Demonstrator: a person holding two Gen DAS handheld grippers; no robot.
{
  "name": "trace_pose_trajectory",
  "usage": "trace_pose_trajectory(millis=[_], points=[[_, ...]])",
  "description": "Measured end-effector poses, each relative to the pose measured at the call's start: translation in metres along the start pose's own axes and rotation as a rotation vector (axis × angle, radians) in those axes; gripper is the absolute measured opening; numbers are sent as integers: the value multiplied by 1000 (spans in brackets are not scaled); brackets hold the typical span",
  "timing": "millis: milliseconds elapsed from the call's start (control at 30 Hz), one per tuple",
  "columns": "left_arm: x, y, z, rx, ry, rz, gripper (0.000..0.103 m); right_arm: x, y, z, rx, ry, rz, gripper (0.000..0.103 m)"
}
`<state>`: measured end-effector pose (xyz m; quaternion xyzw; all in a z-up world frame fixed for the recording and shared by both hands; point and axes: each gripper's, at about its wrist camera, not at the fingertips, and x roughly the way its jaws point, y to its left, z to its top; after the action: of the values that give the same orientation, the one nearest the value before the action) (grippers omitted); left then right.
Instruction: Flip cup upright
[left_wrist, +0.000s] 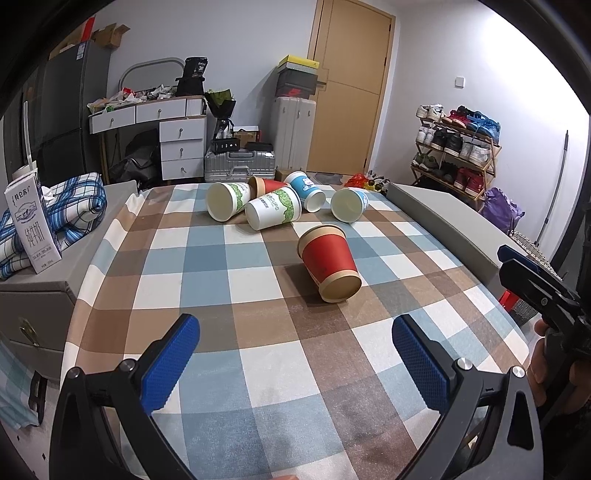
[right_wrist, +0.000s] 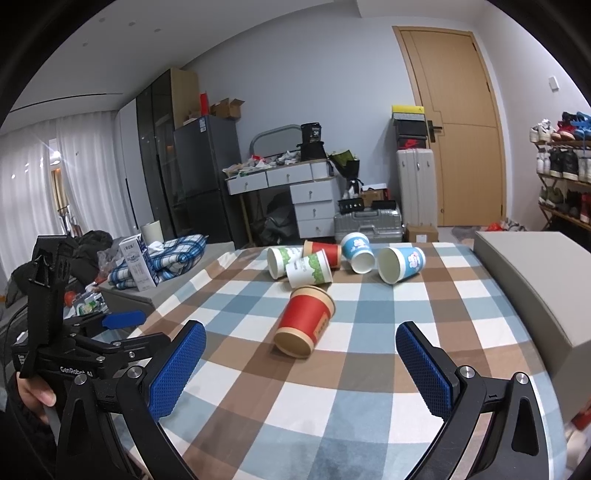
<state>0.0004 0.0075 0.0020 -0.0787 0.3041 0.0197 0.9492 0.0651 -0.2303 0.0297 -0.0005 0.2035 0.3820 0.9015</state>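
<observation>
A red paper cup (left_wrist: 330, 266) lies on its side on the checked tablecloth (left_wrist: 236, 332), its base toward me; it also shows in the right wrist view (right_wrist: 306, 325). Behind it lie several more tipped cups: green-print ones (left_wrist: 273, 213), another red one (left_wrist: 266, 184) and blue-print ones (left_wrist: 349, 204). My left gripper (left_wrist: 295, 354) is open and empty, a short way in front of the red cup. My right gripper (right_wrist: 301, 362) is open and empty, with the red cup's base just ahead between its fingers.
A milk carton (left_wrist: 31, 225) and a plaid cloth (left_wrist: 74, 206) sit on the grey ledge at the left. A grey box (right_wrist: 535, 291) borders the table's right side. Drawers, suitcases, a door and a shoe rack (left_wrist: 458, 147) stand beyond.
</observation>
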Motion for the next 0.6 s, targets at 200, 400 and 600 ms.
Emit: trace_pose_trajectory(millis=[200, 400, 600], points=[[3, -2, -1, 0, 5, -6, 101, -1, -3, 2, 14, -7, 1, 103], [3, -3, -2, -2, 8, -13, 101, -3, -5, 3, 16, -11, 7, 103], [3, -3, -3, -4, 10, -14, 101, -4, -8, 5, 30, -13, 2, 103]])
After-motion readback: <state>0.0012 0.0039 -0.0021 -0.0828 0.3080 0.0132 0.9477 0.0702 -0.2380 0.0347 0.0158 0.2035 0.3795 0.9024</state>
